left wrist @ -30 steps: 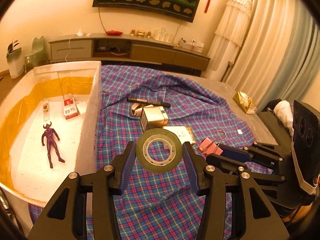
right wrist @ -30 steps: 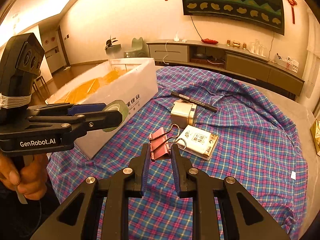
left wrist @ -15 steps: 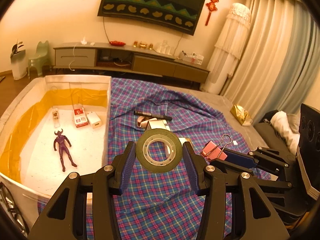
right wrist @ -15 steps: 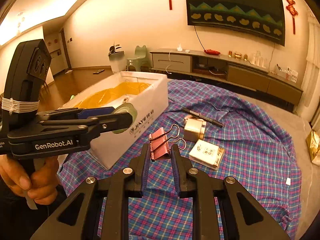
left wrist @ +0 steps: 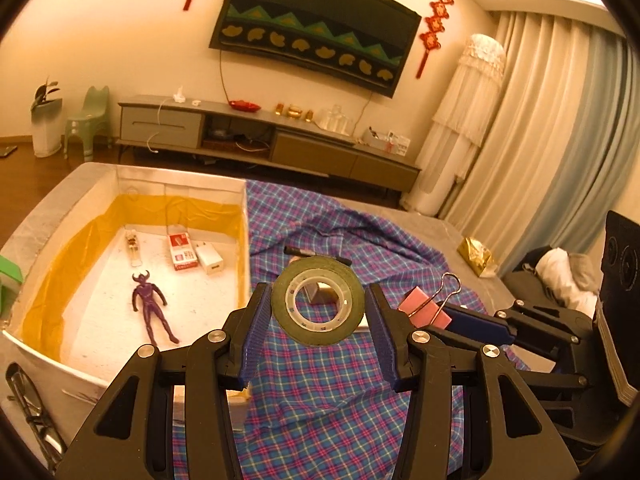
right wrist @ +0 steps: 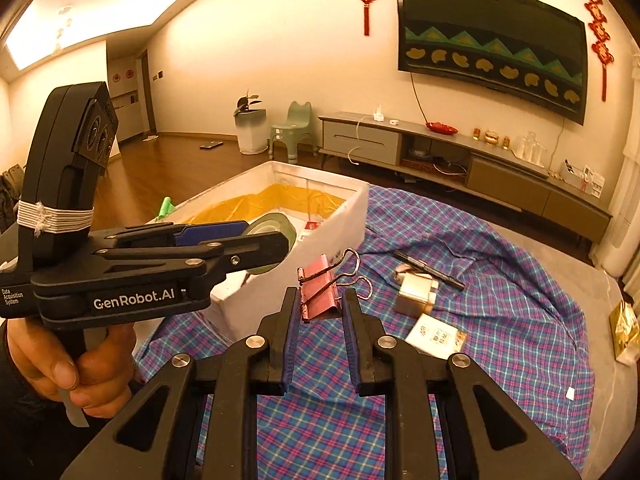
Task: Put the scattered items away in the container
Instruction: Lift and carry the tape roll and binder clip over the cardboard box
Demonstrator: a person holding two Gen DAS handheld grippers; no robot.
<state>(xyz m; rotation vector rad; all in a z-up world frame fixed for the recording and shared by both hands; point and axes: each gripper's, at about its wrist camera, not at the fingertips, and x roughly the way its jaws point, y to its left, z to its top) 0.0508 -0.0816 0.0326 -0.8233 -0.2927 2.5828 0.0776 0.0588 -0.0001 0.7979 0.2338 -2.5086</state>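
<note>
Plaid cloth [left wrist: 328, 392], blue and pink, covers the bed beside a white container [left wrist: 120, 184] lined with yellow; a purple figurine [left wrist: 151, 304] and small cartons lie inside. Left hand-held gripper [left wrist: 318, 312], marked "GenRobot.AI" in the right wrist view, clamps a roll of green tape [left wrist: 318, 305] across its width. Right hand-held gripper [right wrist: 320, 312], jaws narrow, grips a pink binder clip [right wrist: 320, 288]. A black pen [right wrist: 430, 268] and two small boxes lie on the cloth. Behind: grey sideboard [right wrist: 460, 160], wall screen [right wrist: 492, 40], red knot ornaments.
</note>
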